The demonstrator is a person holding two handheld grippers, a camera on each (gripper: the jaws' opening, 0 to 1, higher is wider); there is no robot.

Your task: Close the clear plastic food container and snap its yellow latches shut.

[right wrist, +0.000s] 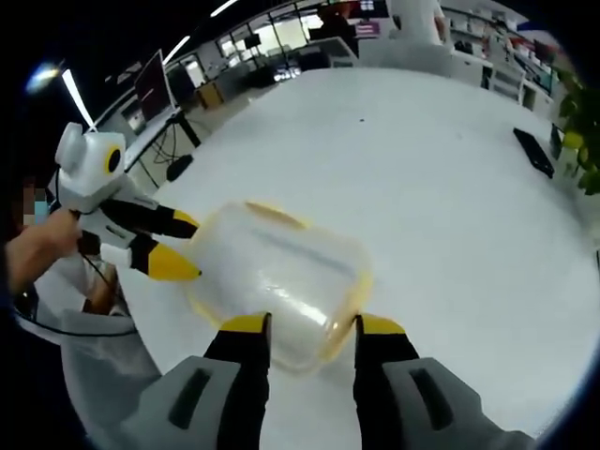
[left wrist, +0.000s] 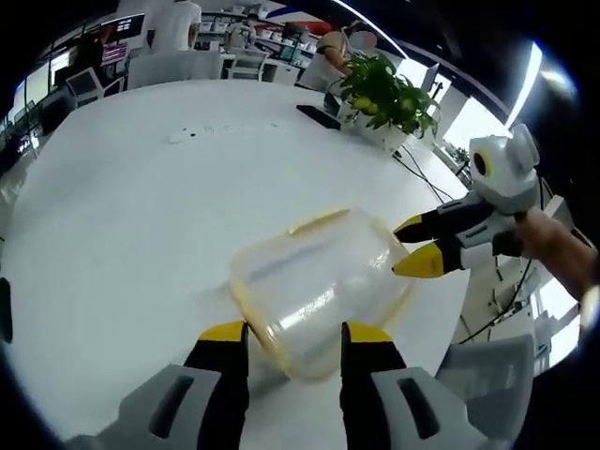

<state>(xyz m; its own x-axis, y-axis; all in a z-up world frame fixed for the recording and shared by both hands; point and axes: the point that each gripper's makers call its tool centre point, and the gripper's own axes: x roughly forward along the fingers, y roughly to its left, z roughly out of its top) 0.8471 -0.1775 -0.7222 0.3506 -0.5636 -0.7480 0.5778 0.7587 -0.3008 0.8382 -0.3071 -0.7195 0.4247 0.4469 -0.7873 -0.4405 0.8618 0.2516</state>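
Note:
The clear plastic container (left wrist: 314,286) with a yellow rim lies on the white table (left wrist: 131,225), a yellow latch (left wrist: 319,222) showing on its far side. My left gripper (left wrist: 295,336) is open, its yellow-tipped jaws straddling the container's near end. The right gripper (left wrist: 412,247) comes in from the right, held by a hand, open, tips at the container's side. In the right gripper view the container (right wrist: 281,272) sits between the open right gripper (right wrist: 312,325) jaws, and the left gripper (right wrist: 185,246) points at its left side. Whether the latches are snapped is unclear.
A potted plant (left wrist: 384,98) and a black flat device (left wrist: 319,117) stand at the table's far side, with cables (left wrist: 422,178) trailing off the edge. A grey chair (left wrist: 492,370) is close by. People and desks fill the background. The black device (right wrist: 534,153) lies far right.

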